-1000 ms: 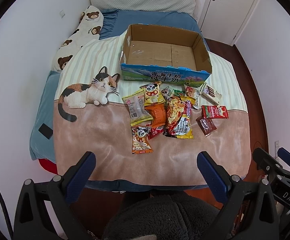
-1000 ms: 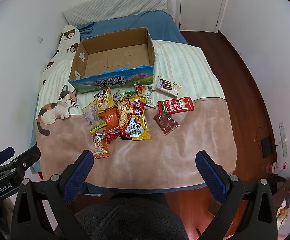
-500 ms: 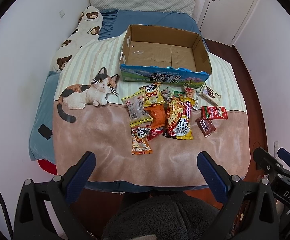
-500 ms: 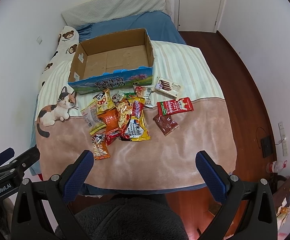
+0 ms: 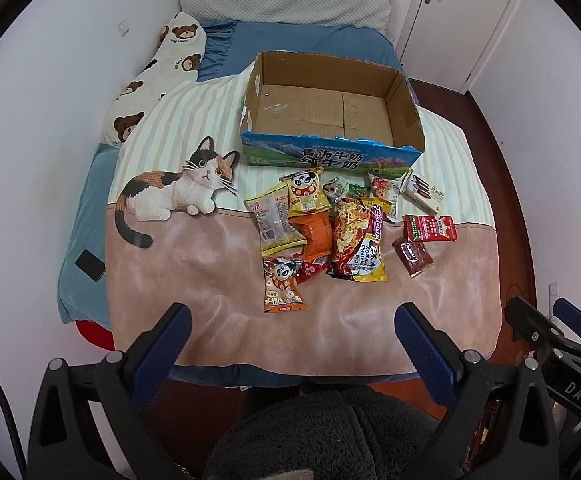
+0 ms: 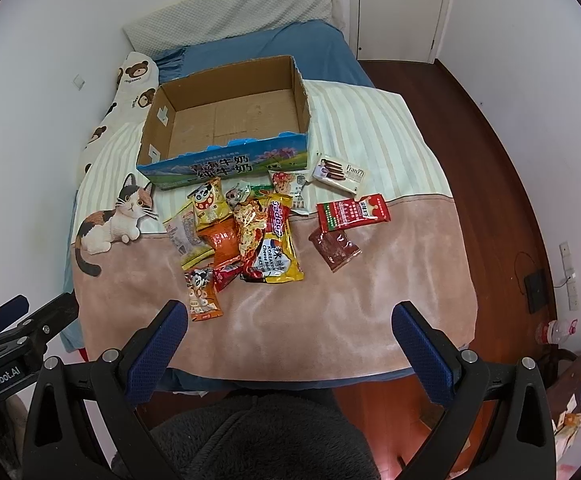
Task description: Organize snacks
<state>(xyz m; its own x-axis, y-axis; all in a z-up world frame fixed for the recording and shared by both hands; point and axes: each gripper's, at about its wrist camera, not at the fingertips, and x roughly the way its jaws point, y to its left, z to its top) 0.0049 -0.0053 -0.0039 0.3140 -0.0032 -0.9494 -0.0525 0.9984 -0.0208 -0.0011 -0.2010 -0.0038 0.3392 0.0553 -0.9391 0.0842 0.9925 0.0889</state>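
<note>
I see the snack packets (image 5: 322, 228) heaped on the blanket (image 5: 218, 280) just in front of the open cardboard box (image 5: 330, 120), several overlapping so the lower ones are half covered and their labels are hard to read. A white biscuit box (image 6: 340, 172) lies apart to the right. My left gripper (image 5: 292, 338) and right gripper (image 6: 290, 334) both hang spread wide, holding nothing.

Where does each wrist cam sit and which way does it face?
Left wrist: on the left tool, facing down the bed at the cardboard box; right tool shows at right edge.
Right wrist: on the right tool, same direction; left tool at left edge.
Shared: box, snack pile, cat blanket.
</note>
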